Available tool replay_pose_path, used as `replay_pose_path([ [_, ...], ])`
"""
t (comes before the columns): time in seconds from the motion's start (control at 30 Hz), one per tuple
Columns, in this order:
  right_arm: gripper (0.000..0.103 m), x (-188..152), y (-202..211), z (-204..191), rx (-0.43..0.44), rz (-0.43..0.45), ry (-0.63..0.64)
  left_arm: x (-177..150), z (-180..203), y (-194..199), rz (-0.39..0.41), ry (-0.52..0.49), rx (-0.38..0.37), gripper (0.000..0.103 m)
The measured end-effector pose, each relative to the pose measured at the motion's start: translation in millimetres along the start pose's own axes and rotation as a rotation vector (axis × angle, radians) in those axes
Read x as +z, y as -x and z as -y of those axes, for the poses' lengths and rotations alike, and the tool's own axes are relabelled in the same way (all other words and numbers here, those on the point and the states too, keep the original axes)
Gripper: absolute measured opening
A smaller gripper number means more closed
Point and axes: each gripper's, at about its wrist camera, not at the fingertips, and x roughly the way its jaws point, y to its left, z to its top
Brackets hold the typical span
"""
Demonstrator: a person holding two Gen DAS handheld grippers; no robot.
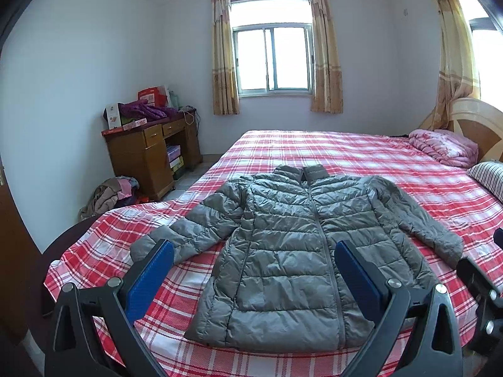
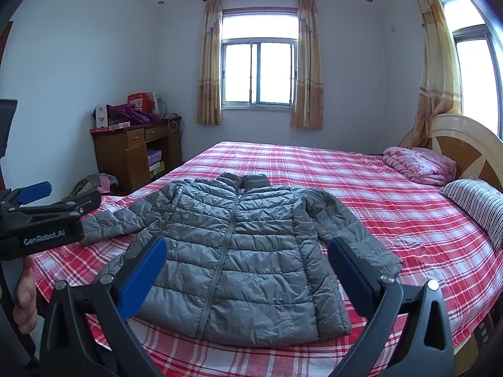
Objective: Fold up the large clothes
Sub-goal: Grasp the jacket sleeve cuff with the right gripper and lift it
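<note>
A grey quilted puffer jacket point(image 1: 289, 251) lies flat, zipped, front up, on the red plaid bed point(image 1: 361, 154), sleeves spread to both sides, collar away from me. It also shows in the right wrist view point(image 2: 232, 251). My left gripper point(image 1: 254, 248) is open and empty, held above the jacket's lower hem near the foot of the bed. My right gripper point(image 2: 247, 245) is open and empty, also above the hem. The left gripper's body shows at the left edge of the right wrist view point(image 2: 41, 216).
A folded pink quilt point(image 1: 443, 146) and a striped pillow point(image 1: 490, 179) lie near the headboard at right. A wooden desk point(image 1: 151, 154) with boxes stands at the back left, with a heap of clothes point(image 1: 110, 196) on the floor beside it.
</note>
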Motion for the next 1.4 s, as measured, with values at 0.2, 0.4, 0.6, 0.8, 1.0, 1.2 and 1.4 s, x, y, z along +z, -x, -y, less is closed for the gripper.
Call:
replay_pose_path([
  [0.2,0.103,-11,-42,39,-0.036,-0.080,-0.066,-10,1,-51,-0.066,-0.037,0.001,0.102],
  [0.4,0.103,-37,-91,117,-0.124,-0.193,-0.229,-16,11,-111,-0.126,-0.069,0.010,0.102],
  [0.6,0.094,-59,-126,195,-0.261,-0.301,-0.345,-21,15,-167,-0.174,-0.110,0.052,0.102],
  [0.8,0.088,-80,-150,276,-0.348,-0.346,-0.522,-18,10,-228,-0.219,-0.102,0.118,0.102],
  [1.0,0.088,-89,-177,310,-0.346,-0.378,-0.611,-16,12,-280,-0.290,-0.094,0.150,0.102],
  [1.2,0.066,-98,-203,300,-0.282,-0.431,-0.577,-24,17,-312,-0.319,-0.159,0.200,0.102],
  [1.4,0.025,-97,-198,321,-0.309,-0.431,-0.586,-32,-1,-321,-0.343,-0.159,0.229,0.102],
])
